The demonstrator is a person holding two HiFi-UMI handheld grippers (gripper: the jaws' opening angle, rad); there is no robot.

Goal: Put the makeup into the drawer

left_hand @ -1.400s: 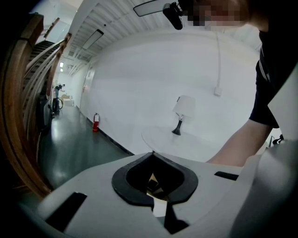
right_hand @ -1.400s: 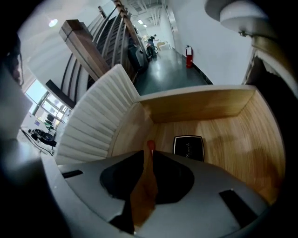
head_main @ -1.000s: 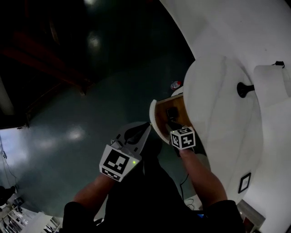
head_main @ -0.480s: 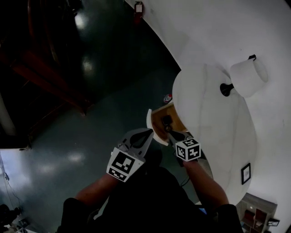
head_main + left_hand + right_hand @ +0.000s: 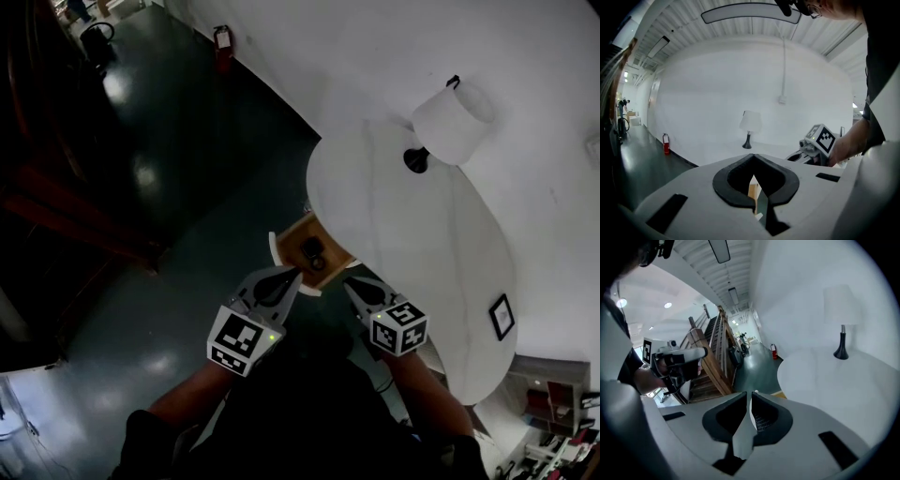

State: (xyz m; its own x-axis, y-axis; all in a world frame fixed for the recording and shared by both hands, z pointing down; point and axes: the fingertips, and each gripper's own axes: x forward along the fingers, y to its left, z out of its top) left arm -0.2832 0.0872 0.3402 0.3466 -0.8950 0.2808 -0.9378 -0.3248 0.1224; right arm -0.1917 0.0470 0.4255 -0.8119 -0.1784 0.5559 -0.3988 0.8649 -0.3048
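Observation:
A small dark makeup item (image 5: 313, 249) lies in the open drawer (image 5: 292, 240), which has a wooden floor and juts from the white oval table (image 5: 422, 234). My left gripper (image 5: 289, 274) (image 5: 753, 158) hovers just short of the drawer's front, shut and empty. Beside it, the right gripper (image 5: 349, 283) (image 5: 751, 393) is held back from the drawer with its jaws together and nothing in them. Each gripper view shows the other gripper's marker cube. A sliver of the drawer's wood (image 5: 752, 192) shows between the left jaws.
A white-shaded lamp (image 5: 450, 122) (image 5: 750, 124) (image 5: 841, 310) stands on the table's far end. A red fire extinguisher (image 5: 223, 37) (image 5: 666, 143) sits by the wall on the dark shiny floor. A wooden staircase (image 5: 710, 362) rises at the left of the right gripper view.
The right gripper has pulled up and back out of the drawer, leaving the dark item inside. The left gripper has also risen a little. Both stay shut.

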